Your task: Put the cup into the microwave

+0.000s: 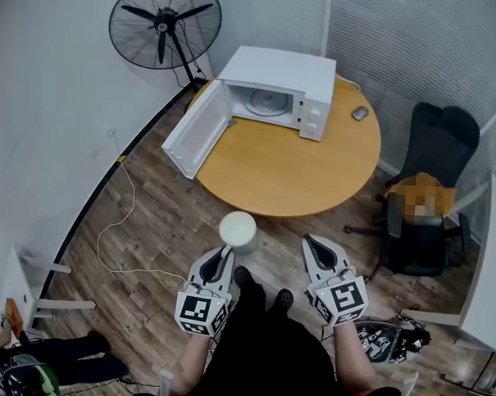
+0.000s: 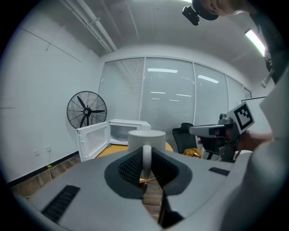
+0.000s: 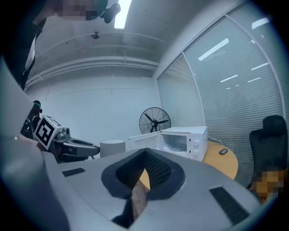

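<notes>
A white cup (image 1: 237, 230) hangs in the air short of the near edge of the round wooden table (image 1: 282, 166). My left gripper (image 1: 226, 251) is shut on its handle; in the left gripper view the handle (image 2: 146, 159) stands upright between the jaws, with the cup body (image 2: 146, 137) just beyond. The white microwave (image 1: 277, 92) stands at the table's far side, its door (image 1: 198, 129) swung wide open to the left and its cavity empty. To the right of the cup my right gripper (image 1: 310, 239) is shut and holds nothing. The right gripper view shows the cup (image 3: 112, 148) and the microwave (image 3: 180, 140).
A black standing fan (image 1: 165, 21) is left of the microwave. A computer mouse (image 1: 360, 113) lies on the table's right side. A black office chair (image 1: 424, 201) stands to the right, with an orange thing on its seat. A white cable (image 1: 120, 220) runs across the wooden floor.
</notes>
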The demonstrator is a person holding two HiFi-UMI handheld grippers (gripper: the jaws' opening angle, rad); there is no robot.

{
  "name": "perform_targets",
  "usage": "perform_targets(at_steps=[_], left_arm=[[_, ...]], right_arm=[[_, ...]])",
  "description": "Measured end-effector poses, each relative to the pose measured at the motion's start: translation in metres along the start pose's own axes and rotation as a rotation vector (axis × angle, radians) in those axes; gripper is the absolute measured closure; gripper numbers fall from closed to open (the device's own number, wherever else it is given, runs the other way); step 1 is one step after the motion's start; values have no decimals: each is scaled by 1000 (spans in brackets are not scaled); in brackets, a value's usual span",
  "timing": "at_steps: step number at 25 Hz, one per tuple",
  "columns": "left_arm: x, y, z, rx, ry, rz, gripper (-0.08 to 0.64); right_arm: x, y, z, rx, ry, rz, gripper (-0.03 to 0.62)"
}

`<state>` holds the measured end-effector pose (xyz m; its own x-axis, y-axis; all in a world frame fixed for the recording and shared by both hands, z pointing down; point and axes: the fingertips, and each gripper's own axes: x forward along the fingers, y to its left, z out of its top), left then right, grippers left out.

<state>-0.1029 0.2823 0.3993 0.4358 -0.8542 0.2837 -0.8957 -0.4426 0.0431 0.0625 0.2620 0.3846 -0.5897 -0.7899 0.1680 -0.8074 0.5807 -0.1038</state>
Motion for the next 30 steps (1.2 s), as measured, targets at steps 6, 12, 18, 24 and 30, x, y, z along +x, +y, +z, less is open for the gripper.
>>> perform_targets(at_steps=[6, 12, 18, 24, 30], left_arm=[[-1, 3, -8, -13, 7, 7, 522], [18, 18, -5, -13, 4, -18, 522], [48, 43, 7, -7, -6, -48, 522], [82, 76, 22, 11, -10, -74, 522], [119, 107, 33, 14, -19, -104, 522]], right_arm=[[1, 1, -8, 12, 11, 12, 581], [22, -6, -7, 13, 29, -3, 581], [54, -20, 1, 18, 45, -38, 581], [92, -36, 11, 24, 54, -73, 581], [128, -51, 20, 23, 59, -106, 581]])
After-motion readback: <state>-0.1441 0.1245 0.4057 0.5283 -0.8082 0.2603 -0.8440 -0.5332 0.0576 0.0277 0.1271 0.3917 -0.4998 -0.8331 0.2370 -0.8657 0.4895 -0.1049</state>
